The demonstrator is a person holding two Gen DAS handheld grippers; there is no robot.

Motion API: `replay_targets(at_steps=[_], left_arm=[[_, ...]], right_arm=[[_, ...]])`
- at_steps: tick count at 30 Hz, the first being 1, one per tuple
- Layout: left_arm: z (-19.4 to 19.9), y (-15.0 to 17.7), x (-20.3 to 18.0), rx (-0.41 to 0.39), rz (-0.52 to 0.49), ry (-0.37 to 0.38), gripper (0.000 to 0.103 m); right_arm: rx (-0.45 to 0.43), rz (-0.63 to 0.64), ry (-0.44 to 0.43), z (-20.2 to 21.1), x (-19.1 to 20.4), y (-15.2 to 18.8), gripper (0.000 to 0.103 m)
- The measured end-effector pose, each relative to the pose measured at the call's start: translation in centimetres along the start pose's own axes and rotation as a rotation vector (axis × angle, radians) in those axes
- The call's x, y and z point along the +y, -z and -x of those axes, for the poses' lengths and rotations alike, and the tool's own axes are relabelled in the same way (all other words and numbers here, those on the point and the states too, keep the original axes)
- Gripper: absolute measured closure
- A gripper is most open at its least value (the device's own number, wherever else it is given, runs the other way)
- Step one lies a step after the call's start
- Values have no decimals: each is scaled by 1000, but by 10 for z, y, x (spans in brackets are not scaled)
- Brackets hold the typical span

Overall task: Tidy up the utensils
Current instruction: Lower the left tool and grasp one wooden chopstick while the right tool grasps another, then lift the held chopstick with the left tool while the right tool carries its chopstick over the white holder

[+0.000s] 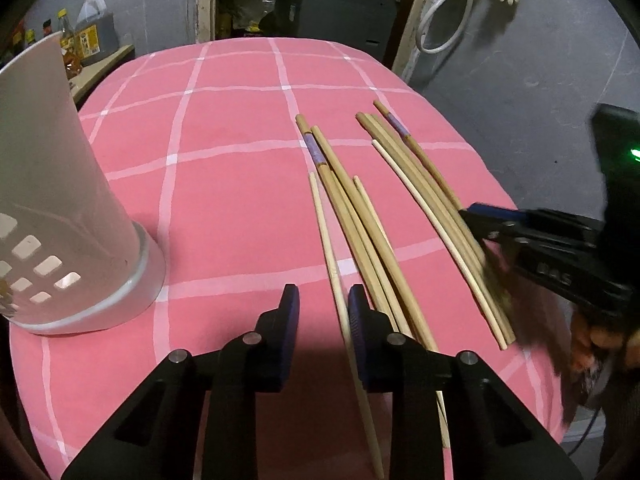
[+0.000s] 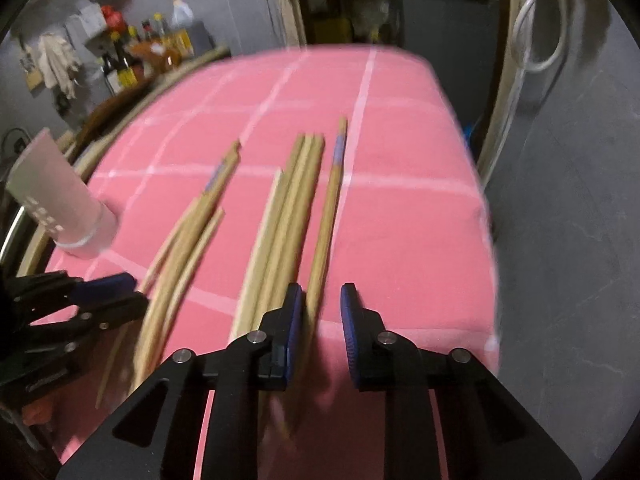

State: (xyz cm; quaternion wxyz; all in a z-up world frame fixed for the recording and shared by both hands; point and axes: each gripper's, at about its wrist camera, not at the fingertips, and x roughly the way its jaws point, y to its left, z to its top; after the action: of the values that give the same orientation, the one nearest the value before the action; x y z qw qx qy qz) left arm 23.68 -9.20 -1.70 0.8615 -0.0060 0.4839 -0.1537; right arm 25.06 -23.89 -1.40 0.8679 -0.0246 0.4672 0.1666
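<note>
My left gripper (image 1: pixel 323 304) sits nearest, its jaws apart and empty, low over the pink checked cloth (image 1: pixel 224 200) that covers the desk. A pale thin chopstick (image 1: pixel 326 240) runs up between the jaws, close against the inner face of the right-hand pad, so I judge I am lined up to close on that one stick alone. Just beyond that pad lies the left bundle of chopsticks (image 1: pixel 360 224), some touching one another, one with a purple band near its far end; they pass under the outside of the jaw, not between.

My right gripper (image 2: pixel 320 304) also has its jaws apart, nothing clamped. In its own view a banded chopstick (image 2: pixel 326 232) comes up into the gap, hugging the left pad, while the right bundle (image 2: pixel 288 220) lies just outside that pad. The picture is blurred, so I cannot tell whether the pad touches the stick. I take it each hand is picking a single stick off its own pile, which is why both are held low and pointed along the sticks.

Further out to my left stands the white holder (image 1: pixel 60 184), upright, with square holes near its base, well apart from both bundles. I judge the sticks belong there, and none on the cloth has gone in yet
</note>
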Motion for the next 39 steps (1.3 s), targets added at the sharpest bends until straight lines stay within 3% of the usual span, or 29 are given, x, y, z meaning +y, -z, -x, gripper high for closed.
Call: replay_targets(at_steps=[5, 8, 10, 16, 19, 24, 32, 39], left_arm=[[0, 0, -2, 4, -12, 18, 82], [0, -1, -1, 17, -2, 31, 95], [-1, -2, 1, 26, 16, 49, 98], [5, 0, 9, 32, 70, 95, 100], [16, 6, 13, 10, 73, 103, 101], [37, 17, 16, -63, 66, 120, 101], [61, 29, 20, -158, 89, 143, 101], [110, 38, 24, -396, 91, 149, 101]], right_arm=[[37, 33, 47, -5, 9, -12, 86], [58, -8, 22, -5, 4, -13, 90], [69, -77, -27, -4, -6, -13, 97], [39, -320, -255, 2, -30, 5, 98], [-13, -403, -337, 8, -35, 22, 98], [-120, -473, -401, 26, -38, 44, 98], [-308, -391, -410, 61, -1, 52, 98], [-470, -299, -460, 75, 42, 34, 98]])
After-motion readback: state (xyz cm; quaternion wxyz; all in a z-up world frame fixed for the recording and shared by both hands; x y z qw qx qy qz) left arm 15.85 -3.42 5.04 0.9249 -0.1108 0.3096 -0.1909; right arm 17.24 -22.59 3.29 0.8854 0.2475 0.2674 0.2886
